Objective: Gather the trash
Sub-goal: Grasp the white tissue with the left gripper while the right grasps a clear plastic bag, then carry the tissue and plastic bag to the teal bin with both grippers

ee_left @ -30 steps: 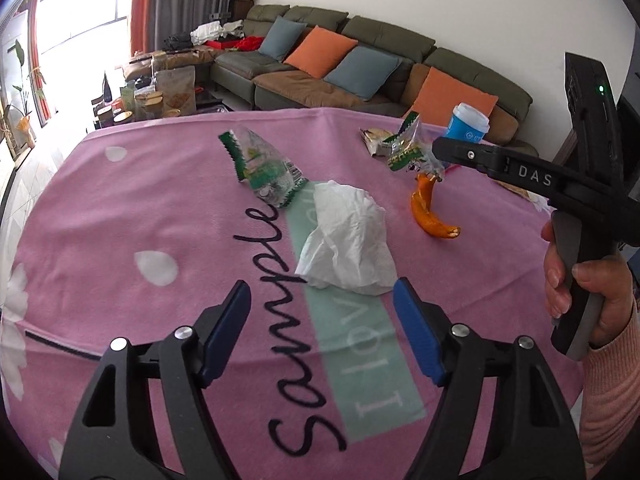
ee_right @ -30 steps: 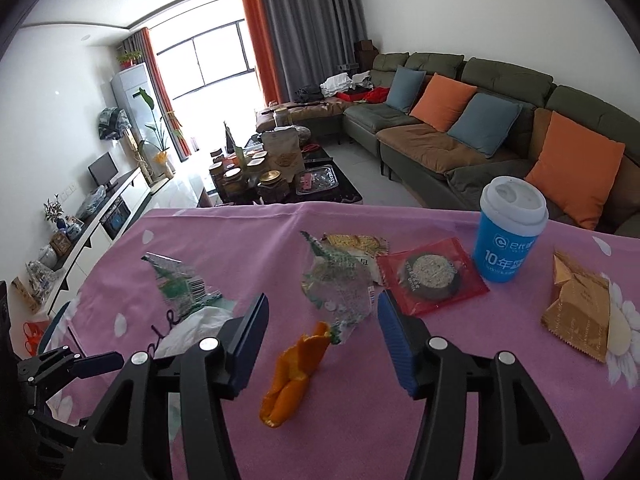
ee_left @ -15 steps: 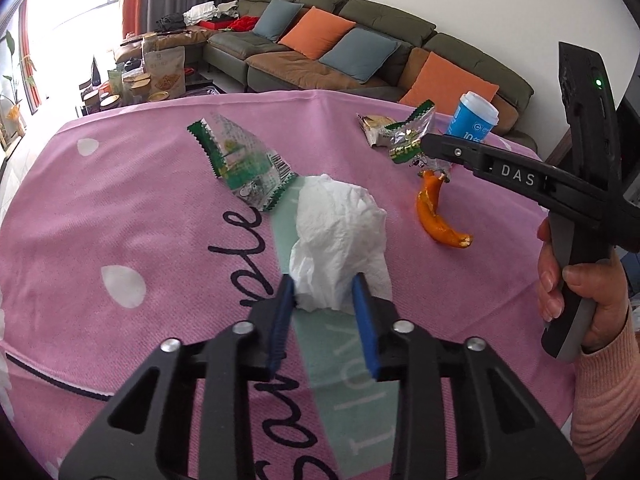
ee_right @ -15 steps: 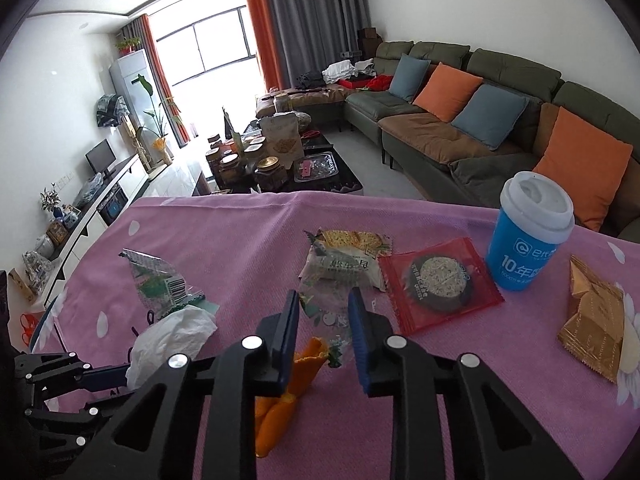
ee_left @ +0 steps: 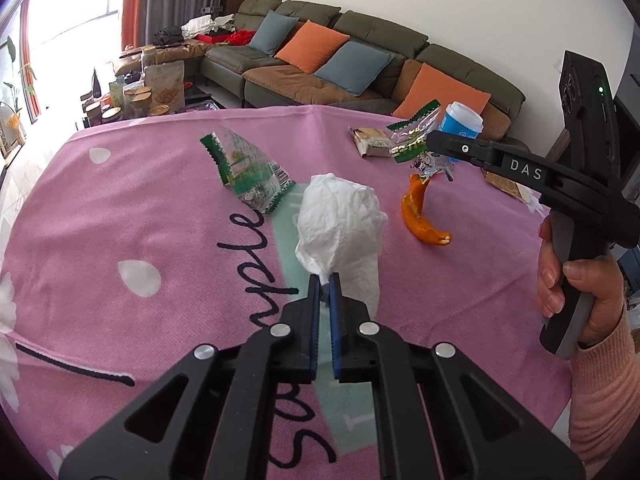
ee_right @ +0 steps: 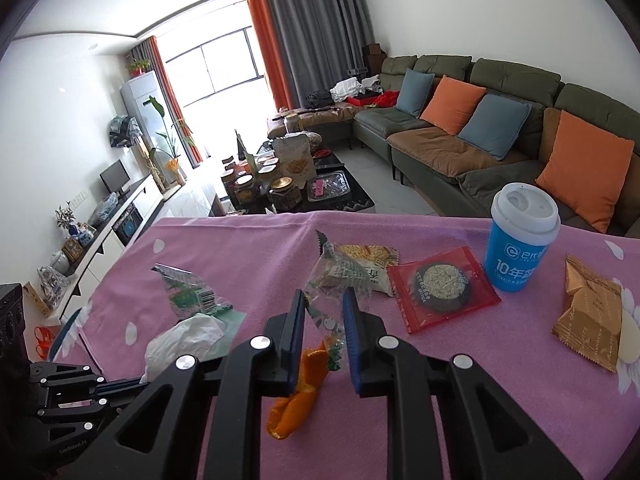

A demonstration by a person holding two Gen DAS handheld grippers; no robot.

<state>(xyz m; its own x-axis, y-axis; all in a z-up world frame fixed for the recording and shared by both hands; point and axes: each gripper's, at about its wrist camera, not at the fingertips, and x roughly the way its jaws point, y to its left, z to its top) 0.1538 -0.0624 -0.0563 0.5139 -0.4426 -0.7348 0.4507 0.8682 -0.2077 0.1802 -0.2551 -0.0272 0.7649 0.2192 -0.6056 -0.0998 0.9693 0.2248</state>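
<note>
The left gripper (ee_left: 325,278) had clamped shut on a crumpled white tissue (ee_left: 340,220) mid-table; the right gripper (ee_right: 324,304), just narrowed, pinched a clear green-printed wrapper (ee_right: 334,280) above the pink tablecloth (ee_left: 120,208)

The cloth (ee_left: 120,208) is pink with white petals, black script and a mint-green band. The tissue (ee_left: 340,216) is white, the peel (ee_left: 420,216) orange. Far right, the cup (ee_right: 520,256) is blue with a white lid, beside a red packet (ee_right: 440,284) and a gold wrapper (ee_right: 588,316).
</note>
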